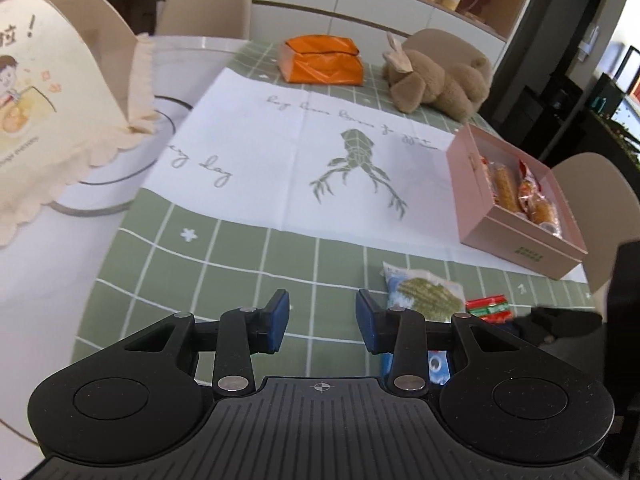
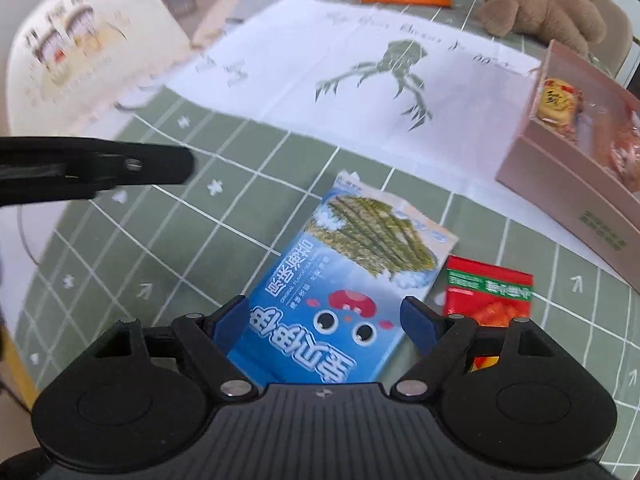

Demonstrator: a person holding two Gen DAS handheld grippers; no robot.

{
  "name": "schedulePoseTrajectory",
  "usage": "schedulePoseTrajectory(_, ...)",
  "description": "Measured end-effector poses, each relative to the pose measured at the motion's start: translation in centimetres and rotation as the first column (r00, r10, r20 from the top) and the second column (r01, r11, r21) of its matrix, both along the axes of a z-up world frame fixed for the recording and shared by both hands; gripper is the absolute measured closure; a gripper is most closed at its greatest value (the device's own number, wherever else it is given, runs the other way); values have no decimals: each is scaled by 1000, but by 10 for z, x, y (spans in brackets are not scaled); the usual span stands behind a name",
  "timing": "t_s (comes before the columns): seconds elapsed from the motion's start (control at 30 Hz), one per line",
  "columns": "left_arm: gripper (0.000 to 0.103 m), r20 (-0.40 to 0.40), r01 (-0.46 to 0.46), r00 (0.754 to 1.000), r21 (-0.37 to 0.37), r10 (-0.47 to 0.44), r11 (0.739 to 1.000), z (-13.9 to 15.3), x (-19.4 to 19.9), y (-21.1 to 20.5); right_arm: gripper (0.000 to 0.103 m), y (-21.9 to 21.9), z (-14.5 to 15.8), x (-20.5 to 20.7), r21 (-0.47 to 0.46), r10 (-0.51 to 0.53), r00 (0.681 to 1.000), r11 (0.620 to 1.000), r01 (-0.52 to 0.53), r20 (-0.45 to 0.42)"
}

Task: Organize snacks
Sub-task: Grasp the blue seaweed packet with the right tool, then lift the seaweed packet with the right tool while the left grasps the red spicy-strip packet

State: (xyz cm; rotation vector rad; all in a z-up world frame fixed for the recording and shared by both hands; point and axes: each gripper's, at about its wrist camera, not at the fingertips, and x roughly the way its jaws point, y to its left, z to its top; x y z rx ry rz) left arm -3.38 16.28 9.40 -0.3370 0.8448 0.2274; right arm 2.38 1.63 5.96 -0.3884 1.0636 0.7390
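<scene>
L wrist view:
- Left hand-held gripper (image 1: 322, 322): jaws part-open, nothing between the pads, only green grid cloth beneath. Judged idle, clear of the pickup.
- Bench (image 1: 48, 280): white top w/ green checked cloth and a white printed sheet over it.
- Pink box (image 1: 524, 240): at right, on the sheet's edge, lid off; several wrapped snacks already inside, so likely the collection point.
- Seaweed snack pack (image 1: 424, 292) & small red packet (image 1: 488, 308): loose on the cloth just in front of the box, not yet sorted.
- Orange bag (image 1: 320, 62), plush toy (image 1: 436, 84): far side, well apart from the work.
- Cream paper bag (image 1: 60, 100): at left, near.

R wrist view:
- Right hand-held gripper (image 2: 324, 326): jaws wide, straddling the near end of seaweed snack pack (image 2: 340, 292); pads not pressing. Wide set suits the pack's breadth; judged lining up for a grasp.
- Red packet (image 2: 490, 292): just beside the pack, right side, partly behind a finger.
- Pink box (image 2: 568, 188): upper right, near, open toward the pack.
- Other hand-held gripper's black finger (image 2: 120, 166) enters from left, apart from the pack.
</scene>
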Motion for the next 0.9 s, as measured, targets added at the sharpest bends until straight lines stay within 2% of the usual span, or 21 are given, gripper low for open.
schedulePoseTrajectory(0.2, 62, -8, -11, 1000, 8, 11, 1000, -3, -1, 2, 9, 23, -13, 2, -66, -10, 995, 998, 16, 99)
schedulePoseTrajectory(0.23, 62, -7, -10, 1000, 9, 11, 1000, -3, -1, 3, 5, 24, -15, 3, -80, -23, 993, 996, 33, 115)
schedulePoseTrajectory(0.33, 62, -7, -14, 1000, 3, 14, 1000, -4, -2, 7, 2, 12, -19, 18, -27, -96, 995, 995, 97, 31)
schedulePoseTrajectory(0.4, 62, -12, -17, 1000, -3, 17, 1000, -6, -2, 10, 4, -1, -16, 24, 14, -142, 990, 990, 142, 8)
schedulePoseTrajectory(0.47, 62, -16, -17, 1000, -19, 16, 1000, -9, -1, 11, 19, -13, -10, 28, 64, -145, 989, 987, 146, -9)
schedulePoseTrajectory(0.57, 63, -20, -5, 1000, -53, 4, 999, -13, 1, 12, 27, -34, 5, 30, 133, -128, 991, 982, 130, -29)
schedulePoseTrajectory(0.67, 63, -19, 25, 999, -111, -27, 994, -19, 3, 9, 29, -62, 28, 28, 188, -148, 989, 972, 140, 25)
schedulePoseTrajectory(0.77, 63, -9, 104, 994, -218, -109, 970, -29, 9, -3, 29, -104, 47, 28, 218, -229, 969, 954, 204, 96)
schedulePoseTrajectory(0.83, 63, -9, 168, 984, -267, -177, 949, -34, 15, -17, 28, -125, 47, 32, 166, -268, 947, 957, 239, 176)
schedulePoseTrajectory(0.9, 63, -17, 245, 965, -294, -261, 924, -39, 24, -38, 28, -139, 37, 30, 53, -269, 920, 963, 266, 285)
